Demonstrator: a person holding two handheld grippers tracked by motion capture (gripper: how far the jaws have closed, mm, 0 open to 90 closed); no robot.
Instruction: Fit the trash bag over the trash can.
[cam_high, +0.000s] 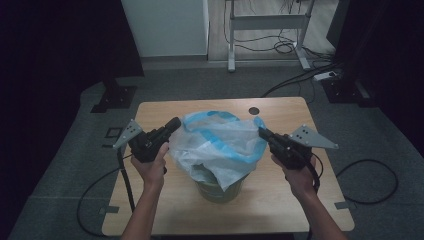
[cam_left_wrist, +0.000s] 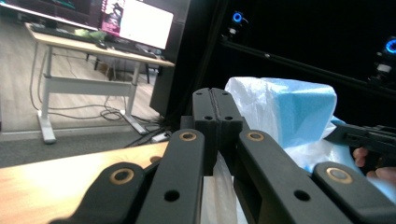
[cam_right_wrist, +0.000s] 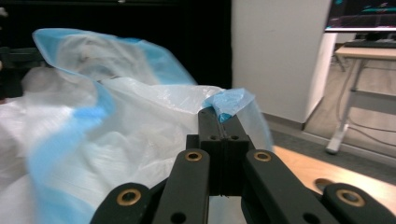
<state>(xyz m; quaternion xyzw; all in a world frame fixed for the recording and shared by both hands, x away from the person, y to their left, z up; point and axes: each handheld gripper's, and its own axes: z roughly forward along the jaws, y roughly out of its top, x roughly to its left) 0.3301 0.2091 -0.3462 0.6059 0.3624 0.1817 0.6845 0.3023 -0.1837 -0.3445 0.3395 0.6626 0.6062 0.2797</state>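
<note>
1. table (cam_high: 280, 210): light wood top with a dark round grommet hole (cam_high: 254, 110) near its far edge; grey floor all round it.
2. waste bin (cam_high: 220, 191): small, olive-green, upright near the middle of the table, its long axis vertical and its mouth pointing up; most of it is covered by the bag.
3. bin bag (cam_high: 220, 142): translucent white plastic with a blue band along the rim; it sits in and over the waste bin, mouth facing upward and stretched sideways between the two grippers, so its widest span runs left to right across the table. no readable print or brand on it.
4. left gripper (cam_high: 173, 123): black, held in the person's left hand (cam_high: 150, 162) at the bag's left edge, pointing right and away. in the left gripper view the jaws are pressed together with white plastic running up between the arms, so it is clamped on the bag.
5. right gripper (cam_high: 261, 131): black, held in the right hand (cam_high: 299, 175) at the bag's right edge, pointing left and away. in the right gripper view the jaws are closed with a fold of the blue rim pinched at their tips.
6. background: a white-framed desk (cam_left_wrist: 84, 56) with a lit monitor (cam_left_wrist: 135, 21); its screen text is too blurred to read.
</note>
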